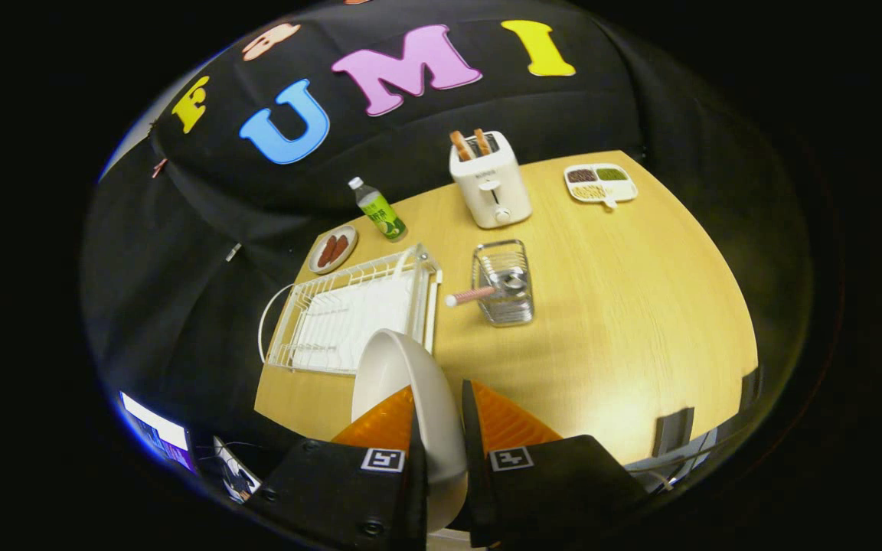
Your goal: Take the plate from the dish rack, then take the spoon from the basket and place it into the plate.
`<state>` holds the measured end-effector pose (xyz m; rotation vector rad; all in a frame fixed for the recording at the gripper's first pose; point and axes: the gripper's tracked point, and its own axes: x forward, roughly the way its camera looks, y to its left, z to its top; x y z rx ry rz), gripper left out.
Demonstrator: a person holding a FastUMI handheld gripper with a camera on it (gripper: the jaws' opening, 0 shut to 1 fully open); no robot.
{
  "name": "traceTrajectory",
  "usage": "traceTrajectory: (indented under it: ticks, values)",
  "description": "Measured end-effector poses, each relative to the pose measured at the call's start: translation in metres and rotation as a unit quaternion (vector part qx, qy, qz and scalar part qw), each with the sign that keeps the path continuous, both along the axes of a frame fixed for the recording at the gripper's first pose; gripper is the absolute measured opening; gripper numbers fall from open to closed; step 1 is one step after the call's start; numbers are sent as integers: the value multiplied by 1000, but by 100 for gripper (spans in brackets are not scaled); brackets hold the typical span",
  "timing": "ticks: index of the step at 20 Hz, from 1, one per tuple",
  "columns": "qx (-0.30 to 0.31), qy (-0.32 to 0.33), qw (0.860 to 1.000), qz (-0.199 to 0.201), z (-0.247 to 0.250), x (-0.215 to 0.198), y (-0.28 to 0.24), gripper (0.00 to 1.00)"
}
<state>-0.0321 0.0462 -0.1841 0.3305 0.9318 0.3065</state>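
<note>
Wooden tabletop (625, 321) spreads under your gripper (441, 428), ringed by the booth's dark cloth wall; your two fingers are closed narrow on the white plate (403, 375), one pad on each face of its rim, so the plate stands on edge between them, lifted clear of the table and tilted toward the dish rack; take the dish rack (353, 310) as your landmark, a white wire rack just beyond the plate, with the plate's upper edge overlapping the rack's near corner in your view; whether the two touch you cannot tell; to the right of the rack, apart from it, sits the small wire basket (504, 283); the spoon (479, 293) lies in that basket, its pink handle sticking out over the basket's side toward the rack, its bowl inside the wire; just behind the rack's far corner rests a small dish of sausages (333, 249); beside that dish, farther back, stands a green-labelled bottle (378, 209) with a white cap; beyond the basket, farther from the rack, a white toaster (491, 184) holds two slices of toast; farthest from the rack, at the table's far right corner, lies a divided tray (600, 184) of foods.
</note>
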Motion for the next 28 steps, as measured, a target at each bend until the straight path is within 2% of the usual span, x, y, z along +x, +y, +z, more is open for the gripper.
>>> traceTrajectory:
  ticks: [3,7,11,14,15,19,21,24,26,28]
  values:
    - [17,40,998,-35,-31,1,-24,25]
    - [33,82,995,-55,-69,22,-41,26]
    - [37,94,994,-33,-102,51,-40,26]
    - [21,108,994,-8,-130,56,-40,26]
    - [34,111,993,0,-135,58,-37,26]
    - [23,111,993,8,-150,62,-48,30]
    - [21,103,994,17,-149,65,-54,51]
    - [-6,36,999,33,-136,78,-59,99]
    - [-38,-22,997,69,-123,83,-50,99]
    - [-30,-76,991,102,-100,85,-26,99]
